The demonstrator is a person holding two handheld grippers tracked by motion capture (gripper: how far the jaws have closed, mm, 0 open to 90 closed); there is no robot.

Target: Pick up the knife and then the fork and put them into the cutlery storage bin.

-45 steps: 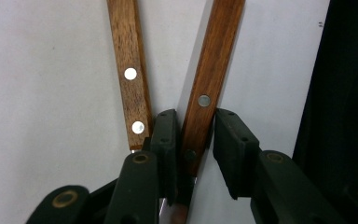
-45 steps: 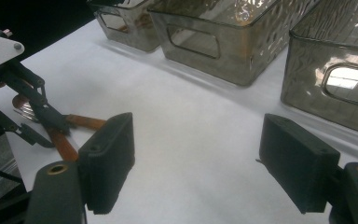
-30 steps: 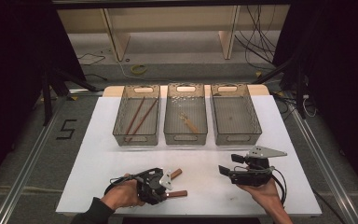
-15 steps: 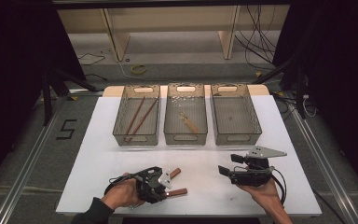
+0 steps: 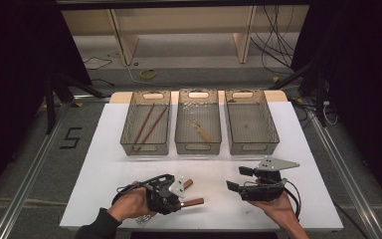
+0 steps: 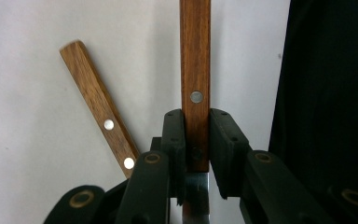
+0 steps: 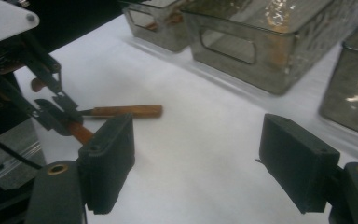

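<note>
The white-topped desk (image 5: 104, 164) takes up the middle and lower part of the high view. Three clear mesh-sided plastic bins stand side by side across its upper half. The left bin (image 5: 129, 134) holds two long brown sticks (image 5: 146, 125), the middle bin (image 5: 181, 137) a small wooden-handled utensil (image 5: 202, 132), and the right bin (image 5: 271, 132) looks bare inside. In the right gripper view these bins line the upper right of the frame, with open desk surface between them and the tongs.

At the lower left of the high view the left tongs (image 5: 183, 194), held in a hand (image 5: 129, 204), are closed on a flat brown wooden knife handle with metal rivets (image 6: 195, 70); in the left gripper view the jaws press its sides near the blade end, the handle running straight up the frame. A second riveted wooden handle (image 6: 100, 109) lies just beside it on the desk, slanting to the upper left, close to the left jaw.

At the lower right, the right tongs (image 5: 238, 179) stand wide open, holding nothing, well apart from the left tongs.
</note>
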